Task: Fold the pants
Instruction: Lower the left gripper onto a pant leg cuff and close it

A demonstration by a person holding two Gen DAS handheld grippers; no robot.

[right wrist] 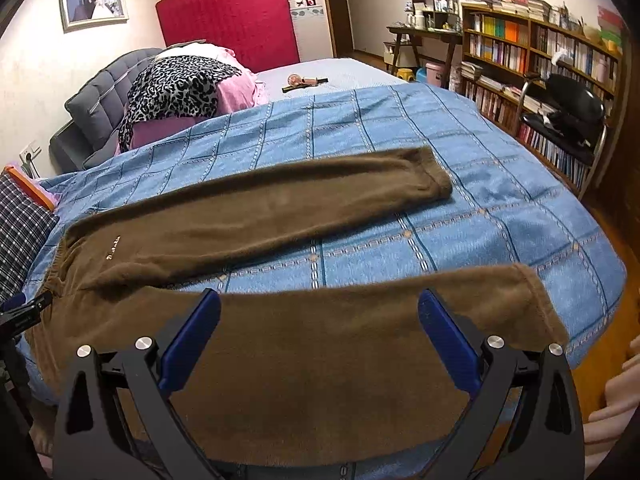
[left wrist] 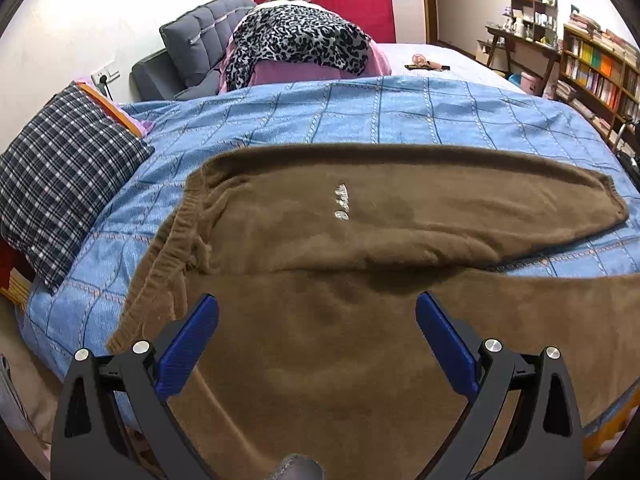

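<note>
The bed (right wrist: 500, 208), under a blue checked blanket (left wrist: 400, 112), carries the brown fleece pants (left wrist: 360, 220) spread flat, waistband left, the two legs running right and splayed apart, one far and one near. No fold looks made yet, so this seems the opening step: the near leg likely needs lifting over onto the far one. The left hand-held gripper (left wrist: 316, 320) hangs over the seat, jaws apart and empty; the right hand-held gripper (right wrist: 318, 316) hangs over the near leg, likewise apart. A plaid pillow (left wrist: 60, 184) lies left; bookshelves (right wrist: 540, 64) stand far right.
</note>
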